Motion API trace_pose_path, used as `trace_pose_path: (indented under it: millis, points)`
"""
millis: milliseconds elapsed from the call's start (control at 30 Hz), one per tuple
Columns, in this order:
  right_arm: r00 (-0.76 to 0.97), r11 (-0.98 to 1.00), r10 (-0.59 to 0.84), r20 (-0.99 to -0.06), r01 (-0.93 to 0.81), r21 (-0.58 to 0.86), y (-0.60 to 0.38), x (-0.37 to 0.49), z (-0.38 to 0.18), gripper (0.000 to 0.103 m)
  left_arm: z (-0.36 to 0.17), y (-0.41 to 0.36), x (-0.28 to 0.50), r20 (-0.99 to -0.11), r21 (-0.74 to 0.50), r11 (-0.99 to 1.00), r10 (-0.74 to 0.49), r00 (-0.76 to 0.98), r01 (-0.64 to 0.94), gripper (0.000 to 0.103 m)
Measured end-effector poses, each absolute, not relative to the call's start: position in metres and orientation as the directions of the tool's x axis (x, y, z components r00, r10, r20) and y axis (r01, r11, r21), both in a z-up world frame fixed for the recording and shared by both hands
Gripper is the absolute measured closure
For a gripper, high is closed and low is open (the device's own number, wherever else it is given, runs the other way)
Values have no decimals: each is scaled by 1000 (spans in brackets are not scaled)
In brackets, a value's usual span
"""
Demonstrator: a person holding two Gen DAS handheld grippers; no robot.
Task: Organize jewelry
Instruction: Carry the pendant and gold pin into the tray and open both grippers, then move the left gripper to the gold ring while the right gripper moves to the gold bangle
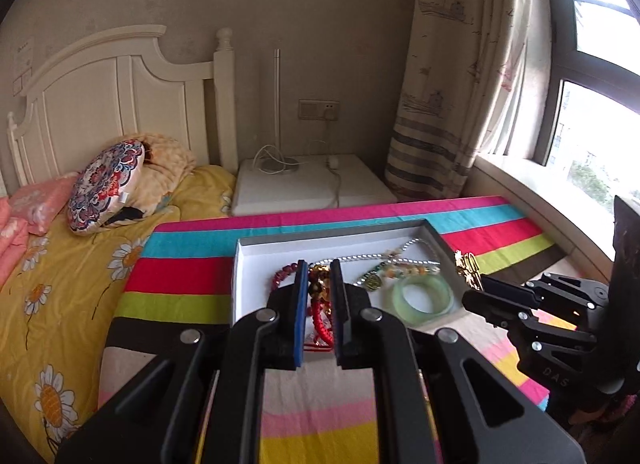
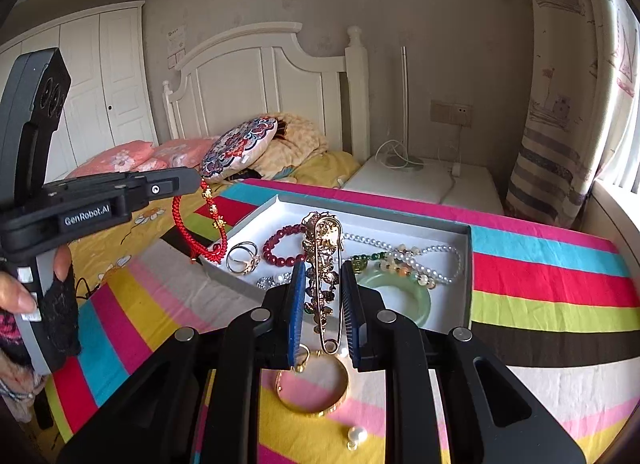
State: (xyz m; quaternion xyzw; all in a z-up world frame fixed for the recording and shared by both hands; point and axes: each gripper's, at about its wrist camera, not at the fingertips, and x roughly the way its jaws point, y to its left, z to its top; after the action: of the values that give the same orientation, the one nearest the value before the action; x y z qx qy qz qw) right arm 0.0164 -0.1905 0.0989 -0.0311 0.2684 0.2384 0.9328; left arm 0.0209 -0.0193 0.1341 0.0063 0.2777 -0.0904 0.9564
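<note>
A white open box (image 2: 466,264) on the striped cloth holds a dark red bead bracelet (image 2: 280,248), rings (image 2: 242,258), a pearl necklace (image 2: 404,252) and a green jade bangle (image 2: 416,296). My left gripper (image 1: 319,268) is shut on a red braided cord bracelet with gold beads (image 1: 320,316); it hangs over the box's left edge in the right wrist view (image 2: 208,224). My right gripper (image 2: 322,272) is shut on a gold brooch pin (image 2: 326,264), held above the box's near edge. The right gripper shows in the left wrist view (image 1: 470,276) beside the box.
A gold bangle (image 2: 314,388) and a pearl earring (image 2: 356,436) lie on the striped cloth (image 2: 540,284) in front of the box. A bed with pillows (image 2: 240,148) is to the left, a white nightstand (image 1: 308,184) behind, and a curtain and window to the right.
</note>
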Motion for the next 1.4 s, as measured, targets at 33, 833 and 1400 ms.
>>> trace_pose_path:
  millis: [33,833,1400]
  points:
    - [742,886,424,-520,-458,70,-187,22,98,84,130,-19,27,-535,-35,986,-155,830,162,93]
    - [628,898,355,-692,-434,67,-135,118,51,79,62,3,100,-607,-3,1000,9,794,-15,26]
    - [747,921,369,-553,-376,106,-223,38,102,46,99,-27,-1,-457,153,988,96,884,-28,2]
